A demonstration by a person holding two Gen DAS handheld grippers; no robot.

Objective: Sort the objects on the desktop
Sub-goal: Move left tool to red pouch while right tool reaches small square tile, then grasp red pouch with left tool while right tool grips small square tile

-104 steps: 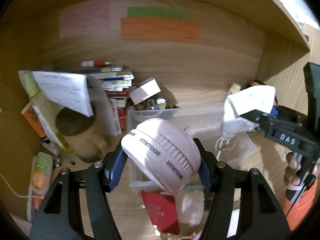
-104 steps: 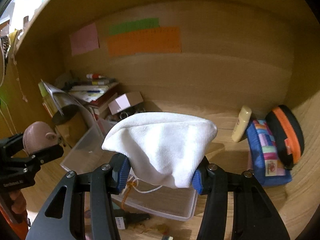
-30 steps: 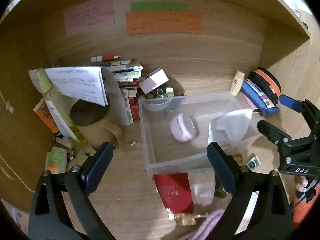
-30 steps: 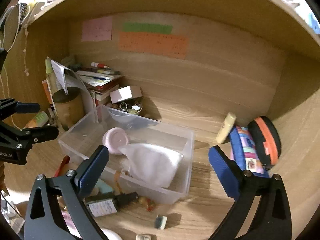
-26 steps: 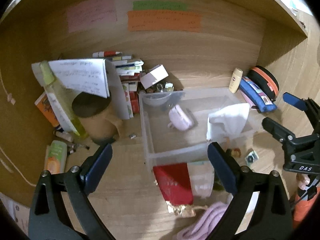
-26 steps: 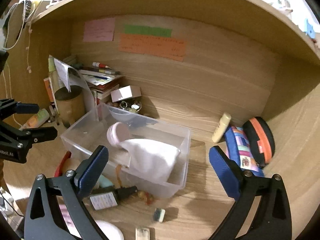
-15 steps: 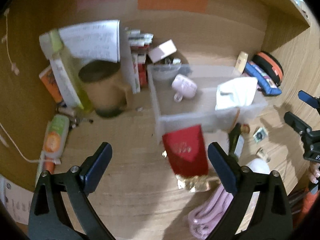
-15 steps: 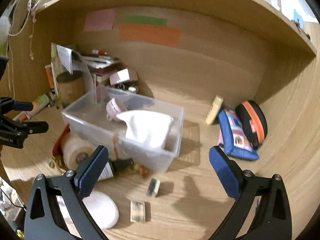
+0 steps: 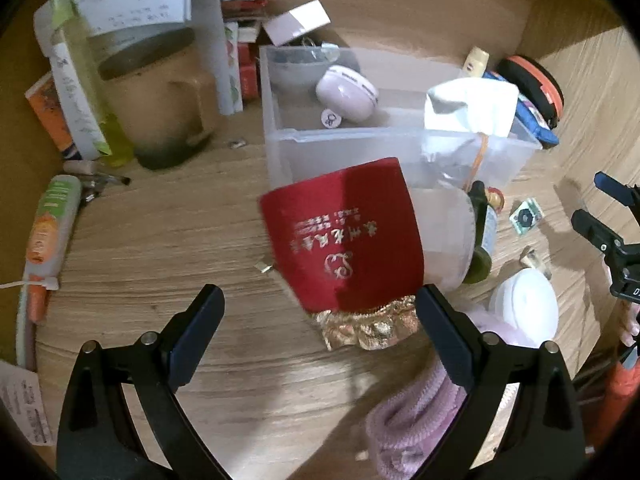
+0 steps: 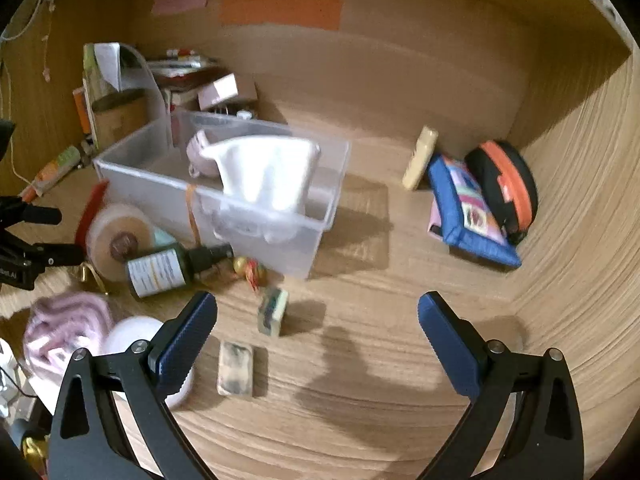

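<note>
A clear plastic bin point(image 9: 276, 128) point(image 10: 320, 224) holds a pink round case point(image 9: 346, 93) and a white cloth point(image 9: 472, 108) point(image 10: 264, 172). My left gripper point(image 9: 318, 320) is open and empty, just short of a red pouch point(image 9: 344, 236) with a gold frill that lies in front of the bin. My right gripper point(image 10: 316, 332) is open and empty over the desk, near two small wrapped packets point(image 10: 273, 311) point(image 10: 235, 368). A dark green bottle point(image 10: 168, 268), a tape roll point(image 10: 116, 240), a pink knit item point(image 10: 64, 328) and a white round lid point(image 9: 524, 308) lie in front of the bin.
A brown cup point(image 9: 156, 92), papers, books and tubes point(image 9: 44, 232) crowd the left. A cream bottle point(image 10: 420, 158), a blue pencil case point(image 10: 468, 208) and a black-orange case point(image 10: 504, 184) lie at the right wall. Wooden walls close in the back and right.
Both grippers released the pink case and white cloth into the bin, then drew back and down. The left gripper now faces the red pouch; the right now looks over the packets.
</note>
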